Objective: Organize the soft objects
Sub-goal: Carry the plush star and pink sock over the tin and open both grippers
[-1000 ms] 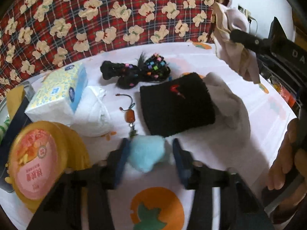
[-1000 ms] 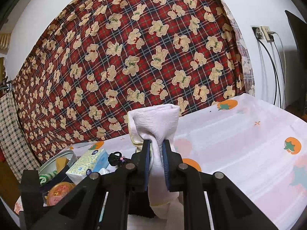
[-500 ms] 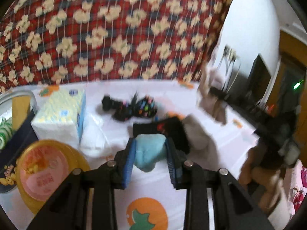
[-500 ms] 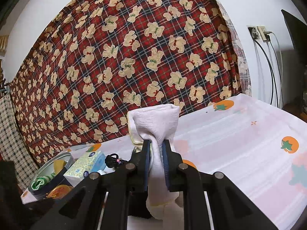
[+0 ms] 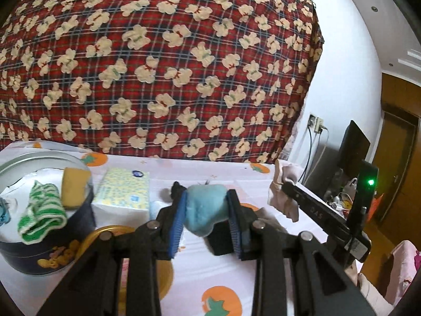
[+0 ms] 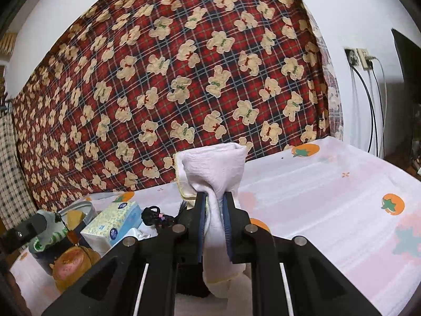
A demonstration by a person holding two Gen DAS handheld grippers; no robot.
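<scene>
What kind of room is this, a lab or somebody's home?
Most likely a home, perhaps a bedroom. A teddy-bear plaid blanket hangs as a backdrop, a persimmon-print sheet covers the surface, and everyday items like a tissue pack and a round tin sit on it.

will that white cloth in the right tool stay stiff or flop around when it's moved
Probably floppy: the white cloth bunches above the right tool and hangs limp below it. Likely light, since a narrow pinch holds it. It may swing and drag over things on the table.

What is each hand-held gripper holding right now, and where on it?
Left hand-held gripper: blue plush toy, squeezed across its sides. Right hand-held gripper: white cloth, pinched at its bunched middle.
</scene>
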